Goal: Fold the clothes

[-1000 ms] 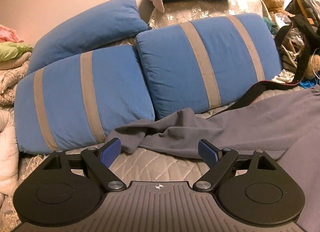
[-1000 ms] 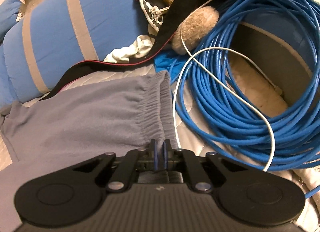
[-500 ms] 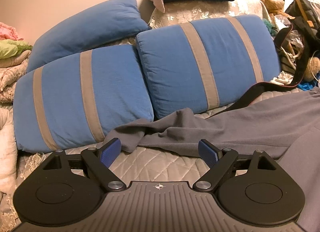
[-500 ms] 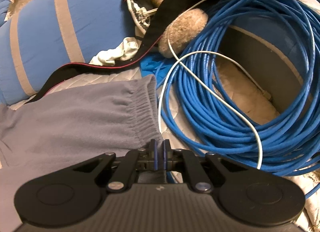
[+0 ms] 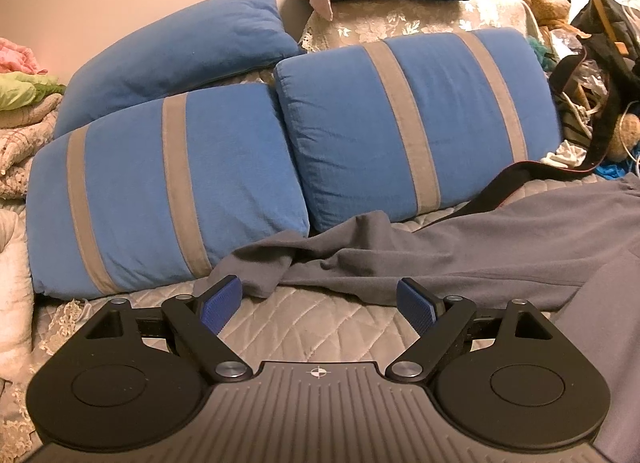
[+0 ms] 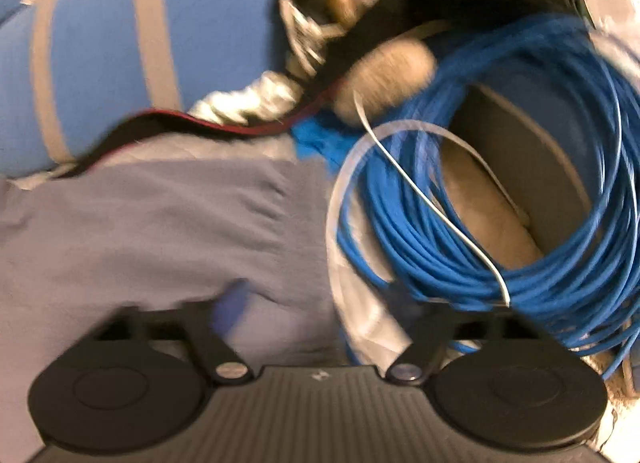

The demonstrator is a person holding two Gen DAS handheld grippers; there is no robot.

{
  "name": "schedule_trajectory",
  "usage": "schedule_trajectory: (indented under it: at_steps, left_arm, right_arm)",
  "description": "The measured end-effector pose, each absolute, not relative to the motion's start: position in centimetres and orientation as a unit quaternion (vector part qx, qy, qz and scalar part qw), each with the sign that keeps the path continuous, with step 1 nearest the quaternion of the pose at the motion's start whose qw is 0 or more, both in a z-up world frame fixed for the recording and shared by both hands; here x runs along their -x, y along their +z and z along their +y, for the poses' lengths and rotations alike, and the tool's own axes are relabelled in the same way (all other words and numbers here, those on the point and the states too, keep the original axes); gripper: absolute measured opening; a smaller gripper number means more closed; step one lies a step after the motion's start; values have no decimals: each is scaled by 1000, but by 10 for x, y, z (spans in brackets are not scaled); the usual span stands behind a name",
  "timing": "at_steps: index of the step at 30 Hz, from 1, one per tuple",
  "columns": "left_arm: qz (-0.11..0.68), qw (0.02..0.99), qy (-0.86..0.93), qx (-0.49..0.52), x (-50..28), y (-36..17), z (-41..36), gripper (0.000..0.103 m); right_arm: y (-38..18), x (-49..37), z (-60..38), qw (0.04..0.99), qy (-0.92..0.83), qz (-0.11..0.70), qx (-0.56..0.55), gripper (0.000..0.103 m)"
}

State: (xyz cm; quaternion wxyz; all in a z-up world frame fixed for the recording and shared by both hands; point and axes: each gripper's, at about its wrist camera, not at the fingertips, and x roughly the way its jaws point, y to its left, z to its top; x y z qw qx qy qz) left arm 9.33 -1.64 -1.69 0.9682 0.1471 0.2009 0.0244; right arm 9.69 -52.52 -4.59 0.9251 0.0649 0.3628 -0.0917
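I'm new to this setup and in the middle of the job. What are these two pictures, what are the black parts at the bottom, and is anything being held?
Each picture comes from a camera on a hand-held claw, looking out along its two fingers. The black parts are the claws themselves. The left claw is open over the quilted bed cover, with the grey garment and striped blue pillows beyond it. The right picture is blurred: the right claw has just been opening and holds nothing; the garment's gathered edge lies below it, with a coil of blue cable beside it.
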Motion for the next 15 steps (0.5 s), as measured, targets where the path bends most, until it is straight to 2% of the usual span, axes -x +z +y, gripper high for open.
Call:
schedule_trajectory:
  at_steps: [3,5,15]
  left_arm:
    - [203,968,20,-145,-93,-18,-16,84]
    - [204,968,16,-142,-93,-18,-16,84]
    - [215,970,10,-113,-96,-15,-9,85]
  right_arm:
    - [-31,-89,-497,938,-61,339,-37,101]
    - [-22,-86,-479,945,-43,323,-20,103]
    - [0,-112,-416,952,14,304,35,103]
